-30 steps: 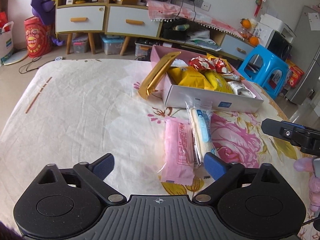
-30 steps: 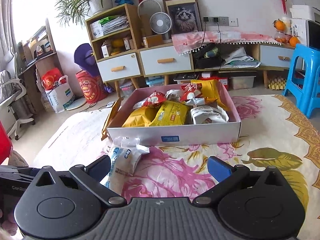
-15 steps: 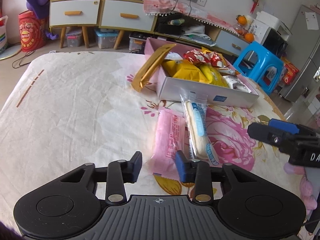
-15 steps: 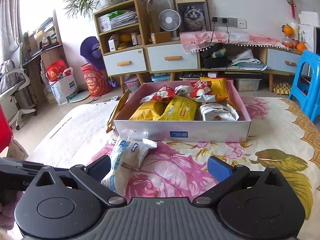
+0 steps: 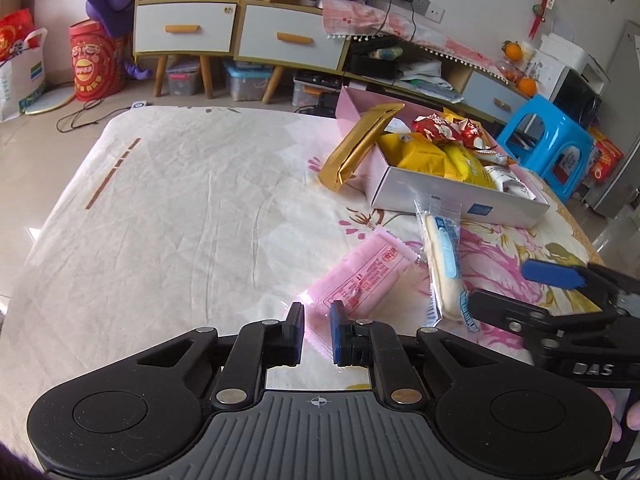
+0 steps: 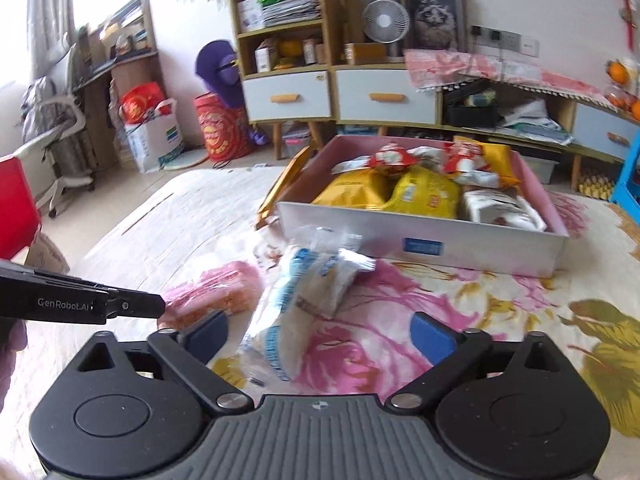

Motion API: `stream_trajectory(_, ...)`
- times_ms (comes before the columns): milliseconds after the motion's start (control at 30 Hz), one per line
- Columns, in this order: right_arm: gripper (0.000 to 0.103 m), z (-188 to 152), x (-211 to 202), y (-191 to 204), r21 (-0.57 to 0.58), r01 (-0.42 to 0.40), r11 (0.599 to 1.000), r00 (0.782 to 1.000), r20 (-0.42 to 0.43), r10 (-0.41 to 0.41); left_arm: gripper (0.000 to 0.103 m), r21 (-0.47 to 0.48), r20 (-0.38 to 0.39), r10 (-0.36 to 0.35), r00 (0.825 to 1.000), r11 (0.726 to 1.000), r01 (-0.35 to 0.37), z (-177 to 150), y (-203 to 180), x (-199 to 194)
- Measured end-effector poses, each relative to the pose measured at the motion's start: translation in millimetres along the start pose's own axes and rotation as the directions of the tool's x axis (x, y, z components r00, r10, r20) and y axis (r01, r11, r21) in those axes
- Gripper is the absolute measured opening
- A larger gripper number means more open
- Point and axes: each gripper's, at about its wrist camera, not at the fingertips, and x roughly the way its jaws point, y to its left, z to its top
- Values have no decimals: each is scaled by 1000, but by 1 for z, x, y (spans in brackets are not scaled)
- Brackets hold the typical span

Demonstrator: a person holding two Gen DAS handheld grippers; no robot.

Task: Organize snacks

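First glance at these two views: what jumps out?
The left tongs pinch the near end of a pink snack packet on the flowered bedsheet. Just right of it lies a clear blue-printed packet, with the open right tongs around its near end. Behind both sits a pink-lined box piled with yellow and red snack bags.

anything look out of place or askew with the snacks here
Yes. A gold packet leans tilted against the outside of the snack box rather than lying inside it. Two more snacks lie loose on the bedsheet: a pink packet between the left gripper's fingers, and a clear blue-printed one.
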Motion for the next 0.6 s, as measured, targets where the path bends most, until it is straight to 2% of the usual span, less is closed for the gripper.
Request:
stream_trajectory(33,82,1,3,4,-16,-2,1000,1000,-1,2,12,9,0,1,1000,1000,-1,0,-1,0)
stream_trajectory(100,70,3,8,11,-41,-2,999,1000,0,2,13,25,3,3,1000,1000,-3,-1,-2,0)
stream_trajectory(233,56,6,23,19,-47,3,999,1000,-22,-4,16,49,5,-9,1000,999,8,-1,-4,0)
stream_trajectory(300,23,6,28,19,-51,-3,999,999,-43,1,23,60,10,-14,1000,998,13,0,-4,1)
stream_trajectory(333,23,5,28,17,-46,-14,999,999,-53,11,29,66,11,-17,1000,998,17,0,-4,2)
stream_trajectory(367,19,5,25,15,-36,-22,999,999,-47,20,32,71,10,-23,1000,997,22,0,-4,3)
stream_trajectory(433,14,6,16,9,-19,-42,999,998,-49,41,44,82,5,-32,999,996,31,0,-5,8)
stream_trajectory(500,9,6,8,3,-4,-56,998,997,-55,56,50,96,2,-40,999,995,40,0,-8,13)
stream_trajectory(600,6,9,-3,-6,9,-56,998,997,-61,57,58,133,6,-33,999,991,32,0,-15,18)
